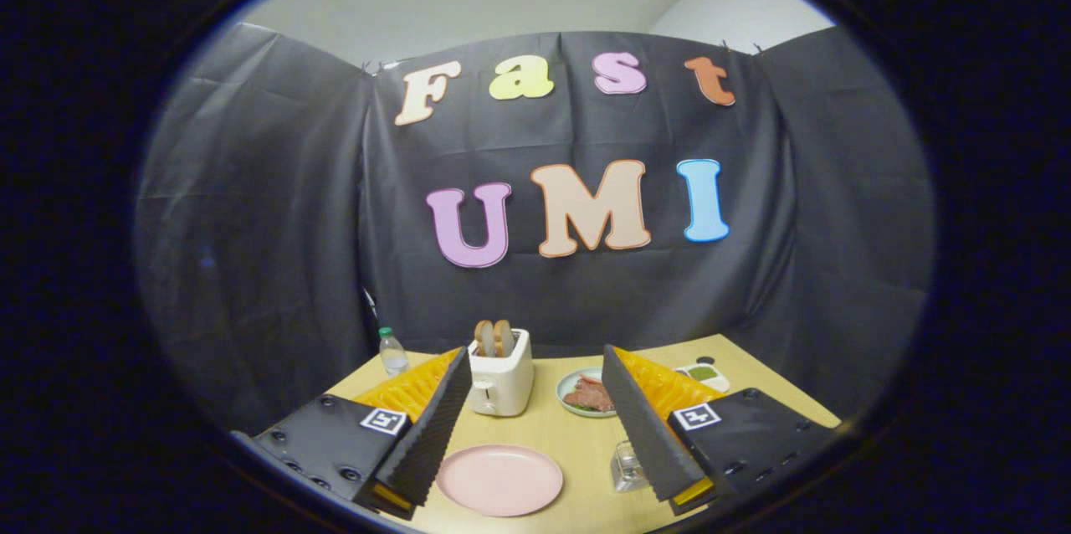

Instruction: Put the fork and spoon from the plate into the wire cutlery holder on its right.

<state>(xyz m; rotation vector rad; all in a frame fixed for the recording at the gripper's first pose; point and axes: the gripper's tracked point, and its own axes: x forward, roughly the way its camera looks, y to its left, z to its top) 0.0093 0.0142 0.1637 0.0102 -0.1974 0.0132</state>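
A round pink plate (499, 480) lies on the light wooden table (577, 433), low between my two fingers, and its top is bare. My gripper (534, 352) hovers above the table's near side, open wide with nothing between the fingers. A small clear glass (627, 465) stands right of the plate, against the inner side of the right finger (644, 425).
A white toaster (500, 383) with two bread slices stands beyond the plate. To its right is a pale plate of meat (584, 393), and further right a small dish with green food (701, 372). A water bottle (392, 352) stands at the back left. Black cloth walls surround the table.
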